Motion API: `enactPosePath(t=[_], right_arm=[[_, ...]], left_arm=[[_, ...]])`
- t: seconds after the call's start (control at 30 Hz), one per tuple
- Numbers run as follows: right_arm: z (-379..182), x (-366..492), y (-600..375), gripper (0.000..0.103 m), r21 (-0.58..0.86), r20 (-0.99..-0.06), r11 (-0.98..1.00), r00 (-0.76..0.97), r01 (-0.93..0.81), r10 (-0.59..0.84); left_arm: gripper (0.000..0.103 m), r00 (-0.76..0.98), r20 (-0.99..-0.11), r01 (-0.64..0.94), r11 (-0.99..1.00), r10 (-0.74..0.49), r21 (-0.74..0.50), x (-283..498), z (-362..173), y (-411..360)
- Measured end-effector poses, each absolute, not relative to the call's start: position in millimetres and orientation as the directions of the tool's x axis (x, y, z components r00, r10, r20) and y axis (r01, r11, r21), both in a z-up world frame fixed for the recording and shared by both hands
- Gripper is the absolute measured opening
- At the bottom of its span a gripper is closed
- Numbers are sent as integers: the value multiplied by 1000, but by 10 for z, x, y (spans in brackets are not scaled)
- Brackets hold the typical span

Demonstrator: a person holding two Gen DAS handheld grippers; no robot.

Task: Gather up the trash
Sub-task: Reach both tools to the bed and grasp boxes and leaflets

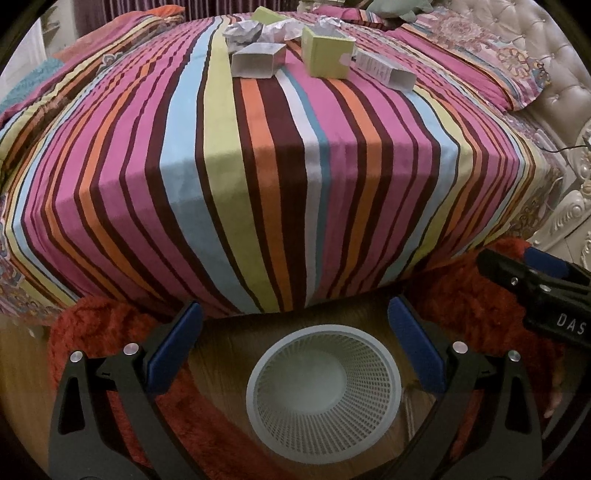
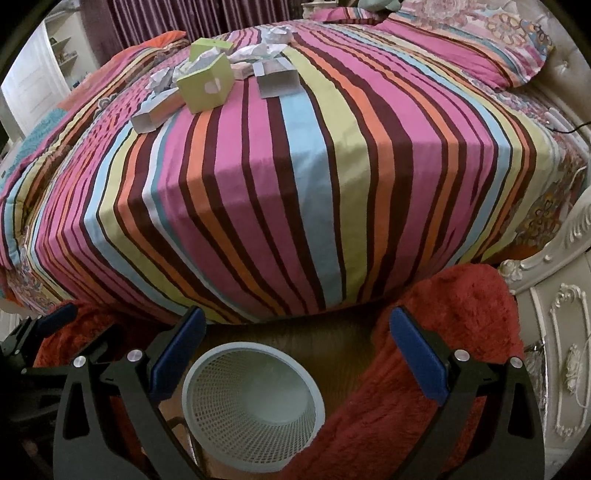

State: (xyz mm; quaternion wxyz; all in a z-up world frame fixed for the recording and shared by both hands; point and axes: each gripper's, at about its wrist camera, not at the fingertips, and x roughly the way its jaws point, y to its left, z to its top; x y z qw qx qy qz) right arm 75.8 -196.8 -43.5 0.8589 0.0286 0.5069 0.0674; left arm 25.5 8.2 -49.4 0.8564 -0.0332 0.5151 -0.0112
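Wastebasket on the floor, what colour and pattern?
The wastebasket is white plastic with a fine mesh-perforated wall and solid base; clearest in the left wrist view.

Striped bed (image 1: 280,177) carries boxes (image 1: 327,51) and crumpled paper (image 1: 243,31).

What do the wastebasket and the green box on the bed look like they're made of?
The wastebasket looks like pale moulded plastic with a matte finish: its wall is an even perforated mesh under a smooth rim. The green box looks like thin matte cardboard, going by its sharp folded edges and open flap.
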Motion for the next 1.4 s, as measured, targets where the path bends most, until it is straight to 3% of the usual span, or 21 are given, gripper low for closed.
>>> enactPosePath(t=[0.53, 0.87, 1.4], right_arm=[[-519, 888, -1913, 96, 112, -898, 988, 415, -105, 146], [-313, 1244, -1848, 96, 91, -855, 985, 495, -149, 154], [34, 2200, -1807, 96, 66, -727, 983, 666, -173, 166]], left_arm=[[97, 456, -887, -112, 983, -80, -147, 370, -552, 349], [97, 573, -820, -118, 989, -5, -89, 839, -208, 554], [97, 671, -741, -106, 991, 8, -85, 2084, 92, 626]])
